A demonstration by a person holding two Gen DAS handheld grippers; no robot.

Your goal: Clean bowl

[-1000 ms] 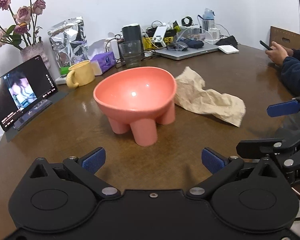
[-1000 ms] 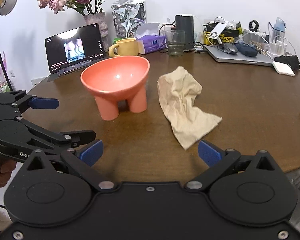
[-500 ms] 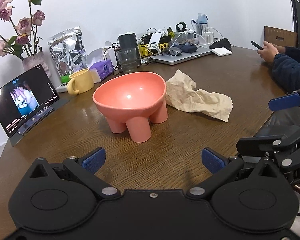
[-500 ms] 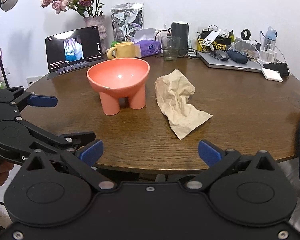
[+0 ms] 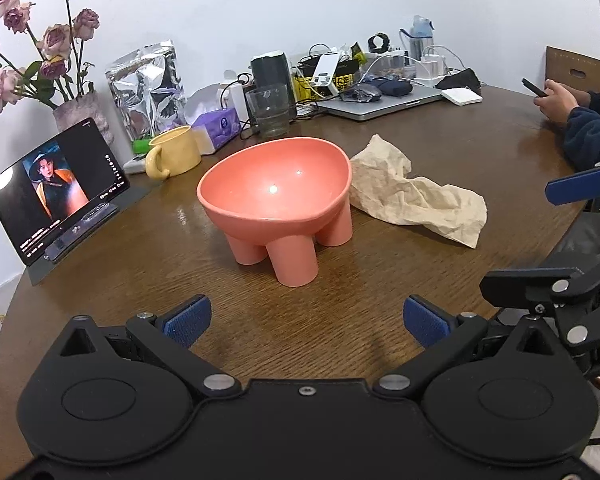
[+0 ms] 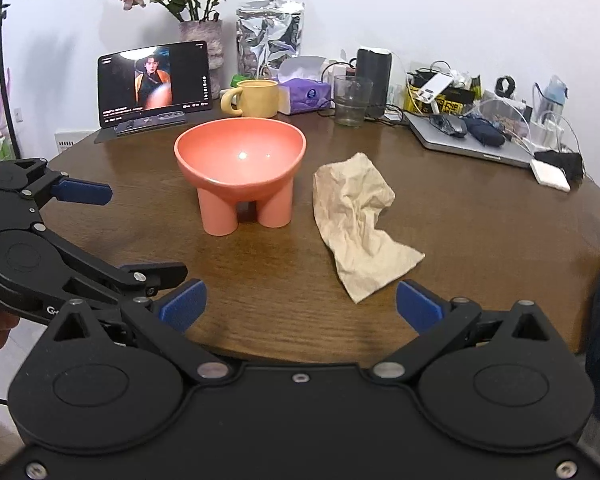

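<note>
The pink bowl (image 5: 275, 196) stands upright on its legs mid-tabletop (image 5: 220, 280), mouth tilted toward both gaping, empty tools: left tool (image 5: 306, 320), right tool (image 6: 300, 306).

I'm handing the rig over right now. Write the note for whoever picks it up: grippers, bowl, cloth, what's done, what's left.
Left gripper: open, empty, short of the bowl.
Right gripper: open, empty, near the table edge, in front of the cloth.
Bowl: pink, upright on its legs, mid-table, inside looks empty.
Cloth: crumpled beige, lying flat to the bowl's right, untouched.
Done: nothing yet.
Left: pick up the cloth, probably steady the bowl with the left, wipe the inside.
</note>
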